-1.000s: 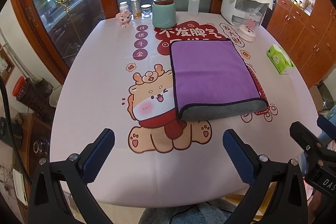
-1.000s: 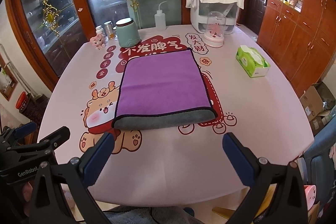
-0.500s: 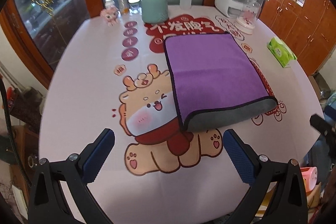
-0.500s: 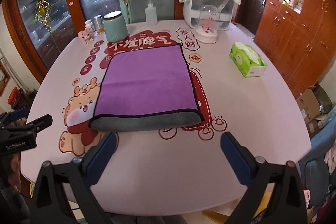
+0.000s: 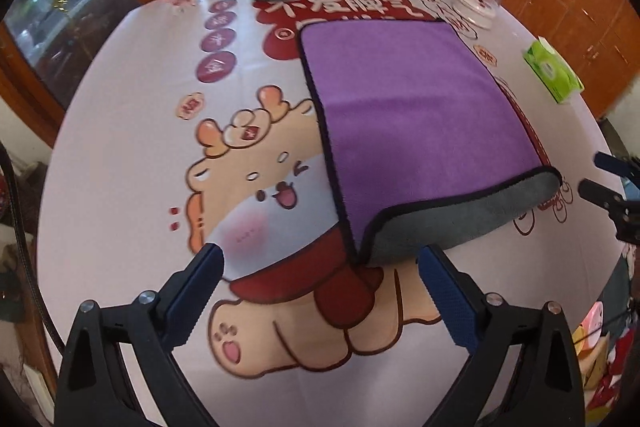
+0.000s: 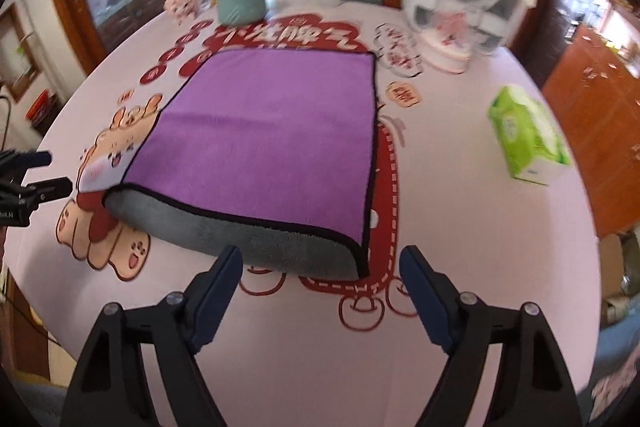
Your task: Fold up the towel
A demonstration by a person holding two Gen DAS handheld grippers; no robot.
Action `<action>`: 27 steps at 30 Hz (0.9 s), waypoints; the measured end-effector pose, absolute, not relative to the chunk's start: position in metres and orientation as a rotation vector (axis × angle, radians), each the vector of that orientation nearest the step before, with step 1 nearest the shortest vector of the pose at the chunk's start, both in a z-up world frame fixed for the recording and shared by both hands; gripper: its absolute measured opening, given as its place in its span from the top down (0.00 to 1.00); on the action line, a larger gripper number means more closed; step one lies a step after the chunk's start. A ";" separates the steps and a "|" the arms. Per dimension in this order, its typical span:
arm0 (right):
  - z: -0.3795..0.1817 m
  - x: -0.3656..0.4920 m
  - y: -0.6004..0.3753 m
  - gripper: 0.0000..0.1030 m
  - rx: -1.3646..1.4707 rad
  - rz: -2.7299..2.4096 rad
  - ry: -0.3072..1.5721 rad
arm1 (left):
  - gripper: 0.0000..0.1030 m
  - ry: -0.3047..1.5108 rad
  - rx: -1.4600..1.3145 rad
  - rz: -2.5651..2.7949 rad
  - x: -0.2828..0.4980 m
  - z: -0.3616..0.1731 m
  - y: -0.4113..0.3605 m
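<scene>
Towel: purple, folded, grey fold edge nearest | left gripper: spread wide, near its left corner | right gripper: spread, empty, by right corner

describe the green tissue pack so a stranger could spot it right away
Start from the round table with the cartoon-print tablecloth and the purple towel lying in its middle. Look right of the towel, toward the wooden cabinets: the green tissue pack lies alone there. It is the only bright green, soft rectangular packet on the table.
</scene>
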State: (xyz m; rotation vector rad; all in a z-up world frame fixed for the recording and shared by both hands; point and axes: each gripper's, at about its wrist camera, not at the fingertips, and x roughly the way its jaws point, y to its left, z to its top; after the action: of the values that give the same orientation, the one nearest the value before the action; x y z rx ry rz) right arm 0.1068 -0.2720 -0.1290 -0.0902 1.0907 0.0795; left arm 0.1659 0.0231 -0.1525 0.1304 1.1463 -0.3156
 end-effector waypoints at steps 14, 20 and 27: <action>-0.178 0.147 -0.308 0.41 -0.070 0.320 1.202 | 0.20 1.229 0.153 -0.492 0.193 -0.187 -0.009; -0.190 0.153 -0.315 0.56 -0.057 0.412 1.249 | 0.26 1.254 0.192 -0.604 0.193 -0.191 -0.028; -0.192 0.155 -0.317 0.74 -0.046 0.478 1.261 | 0.52 1.309 0.205 -0.659 0.199 -0.201 -0.037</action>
State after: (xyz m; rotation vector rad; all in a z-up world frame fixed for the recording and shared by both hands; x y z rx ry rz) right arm 0.1547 -0.3169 -0.1920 -0.0465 1.2611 0.4784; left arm 0.1995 -0.0370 -0.2014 0.2052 1.3092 -0.6588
